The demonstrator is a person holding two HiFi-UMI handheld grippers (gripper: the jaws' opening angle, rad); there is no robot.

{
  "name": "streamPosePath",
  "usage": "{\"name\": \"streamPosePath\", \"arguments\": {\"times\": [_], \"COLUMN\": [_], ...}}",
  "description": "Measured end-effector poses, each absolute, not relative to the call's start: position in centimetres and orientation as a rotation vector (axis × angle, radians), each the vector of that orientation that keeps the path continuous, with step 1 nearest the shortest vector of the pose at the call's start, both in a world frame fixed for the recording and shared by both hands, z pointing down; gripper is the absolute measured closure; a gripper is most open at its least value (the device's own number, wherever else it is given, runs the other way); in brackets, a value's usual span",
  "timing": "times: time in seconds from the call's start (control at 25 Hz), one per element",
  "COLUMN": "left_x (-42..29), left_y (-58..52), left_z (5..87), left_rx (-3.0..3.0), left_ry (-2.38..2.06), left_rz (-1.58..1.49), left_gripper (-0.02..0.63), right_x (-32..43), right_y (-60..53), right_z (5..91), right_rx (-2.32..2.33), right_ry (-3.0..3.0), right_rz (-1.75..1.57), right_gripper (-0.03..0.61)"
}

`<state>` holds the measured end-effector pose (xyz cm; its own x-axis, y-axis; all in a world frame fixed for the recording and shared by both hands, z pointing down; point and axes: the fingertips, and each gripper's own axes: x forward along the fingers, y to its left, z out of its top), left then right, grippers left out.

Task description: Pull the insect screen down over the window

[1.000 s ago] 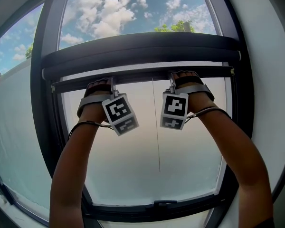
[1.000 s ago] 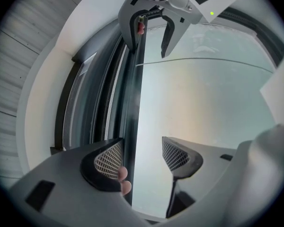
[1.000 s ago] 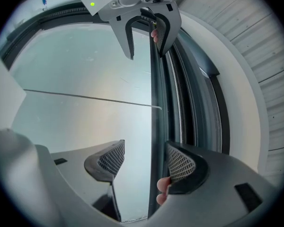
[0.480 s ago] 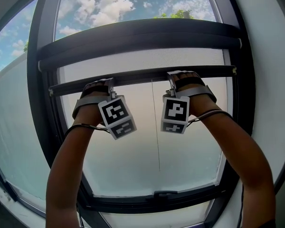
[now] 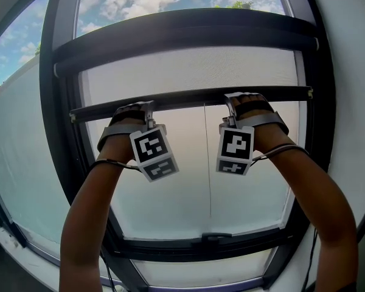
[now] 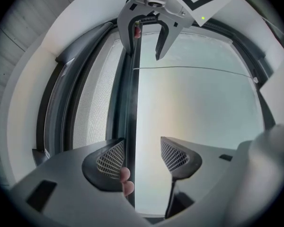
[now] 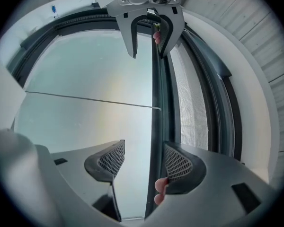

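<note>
The insect screen's dark pull bar [image 5: 188, 99] runs across the window below the roller housing [image 5: 182, 32], with a band of grey mesh [image 5: 188, 69] between them. My left gripper [image 5: 147, 108] and right gripper [image 5: 230, 105] both hook over the bar from the front. In the left gripper view the bar [image 6: 131, 103] lies between the jaws of my left gripper [image 6: 142, 157], against the left pad; the jaws are closing and the right pad stands apart. In the right gripper view the bar [image 7: 157, 103] rests by the right pad of my right gripper [image 7: 144, 162], whose jaws are open.
A thin pull cord [image 5: 208, 163] hangs from the bar's middle. The dark window frame [image 5: 64, 132] surrounds the pane, with a latch [image 5: 210, 237] on its bottom rail. White wall reveals flank the window. Sky and clouds show above the housing.
The pull bar has come down away from the roller housing, and more mesh shows above it. Both grippers have moved down with the bar.
</note>
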<state>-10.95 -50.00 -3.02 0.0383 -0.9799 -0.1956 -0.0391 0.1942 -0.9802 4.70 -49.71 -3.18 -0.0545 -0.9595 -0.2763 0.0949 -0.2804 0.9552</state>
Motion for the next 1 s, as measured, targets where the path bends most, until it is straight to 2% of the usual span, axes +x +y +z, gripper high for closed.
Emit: {"name": "streamPosePath", "arguments": {"times": [1.0], "left_x": [-10.8], "left_y": [-49.6], "left_z": [5.2], "left_rx": [-1.211], "left_ry": [1.245], "left_rz": [-1.132], "left_gripper": [0.370], "right_x": [4.6], "right_y": [-49.3], "right_z": [4.9], "right_rx": [1.202], "right_ry": [-1.155], "right_rz": [-1.459], "right_gripper": [0.325]}}
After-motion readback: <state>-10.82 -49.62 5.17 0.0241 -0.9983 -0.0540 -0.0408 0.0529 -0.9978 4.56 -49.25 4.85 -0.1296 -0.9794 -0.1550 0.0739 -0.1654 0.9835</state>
